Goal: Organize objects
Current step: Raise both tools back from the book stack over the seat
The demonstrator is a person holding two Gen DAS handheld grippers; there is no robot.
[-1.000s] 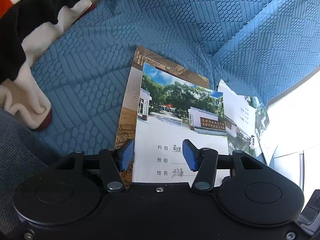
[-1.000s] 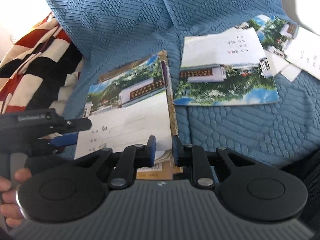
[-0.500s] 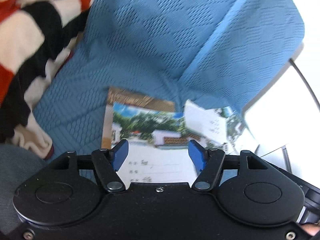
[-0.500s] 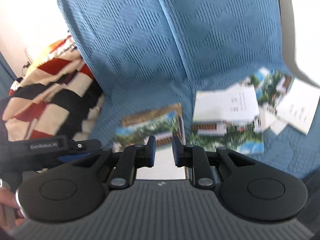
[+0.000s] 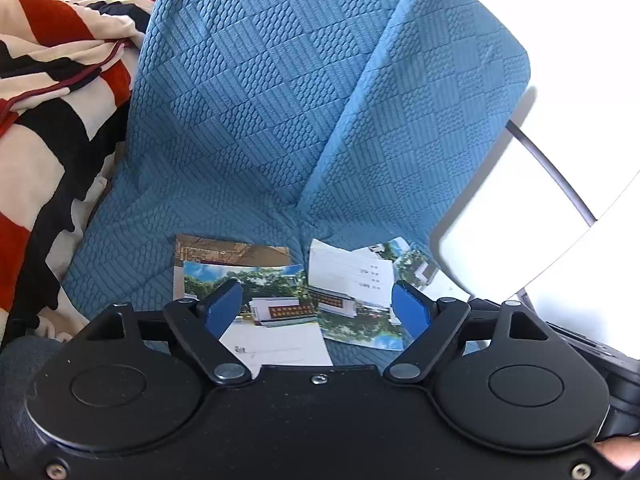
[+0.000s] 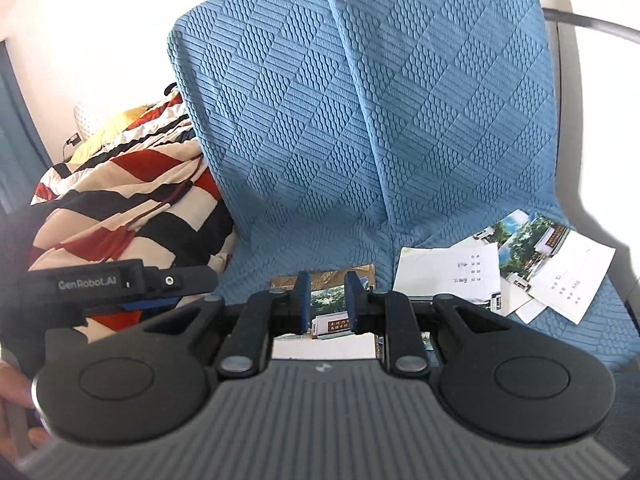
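Observation:
Two piles of booklets lie on the blue sofa seat (image 5: 132, 264). On the left, a photo-cover booklet (image 5: 256, 292) rests on a brown-cover one (image 5: 224, 248). To the right, several booklets (image 5: 352, 292) are scattered and overlapping. My left gripper (image 5: 316, 312) hangs above both piles; its jaws are opening wide with nothing between them. My right gripper (image 6: 328, 300) hovers over the left stack (image 6: 332, 324), its blue pads a narrow gap apart and holding nothing. The scattered pile (image 6: 452, 276) lies to its right. The left gripper's black body (image 6: 100, 280) shows at the left of the right wrist view.
A red, black and cream striped blanket (image 5: 48, 120) is heaped on the sofa's left side. Two blue back cushions (image 6: 360, 120) stand upright behind the seat. A white surface (image 5: 520, 240) and a grey cable (image 5: 548, 168) are on the right. A hand (image 6: 12, 392) shows at the left edge.
Both grippers rose and drew back from the booklets, so more of the backrest shows. The left jaws spread wider. The right jaws kept their narrow gap. The booklets stayed put.

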